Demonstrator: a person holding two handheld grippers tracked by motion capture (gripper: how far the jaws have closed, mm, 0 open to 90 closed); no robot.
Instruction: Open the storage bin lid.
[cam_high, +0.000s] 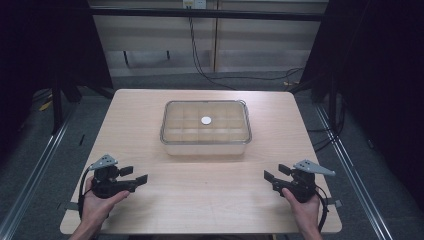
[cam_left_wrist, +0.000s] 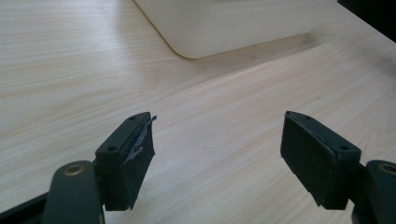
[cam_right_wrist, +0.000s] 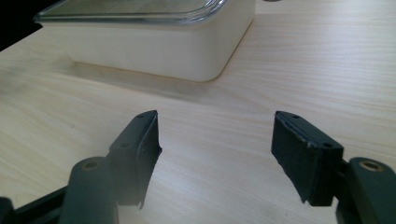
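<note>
Near the middle of the surface sits your lidded box, well apart from your left gripper and right gripper, both with fingers spread wide, holding nothing.

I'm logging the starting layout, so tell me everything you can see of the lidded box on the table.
The box is a rectangular, round-cornered container of pale, translucent-looking plastic, closed by a clear lid with a raised rim. Through the lid a grid of compartments shows, and a small white round disc sits near the middle, though whether on or under the lid cannot be told. It stands flat on the wooden table, centred toward the far side. Nothing else touches it.
</note>
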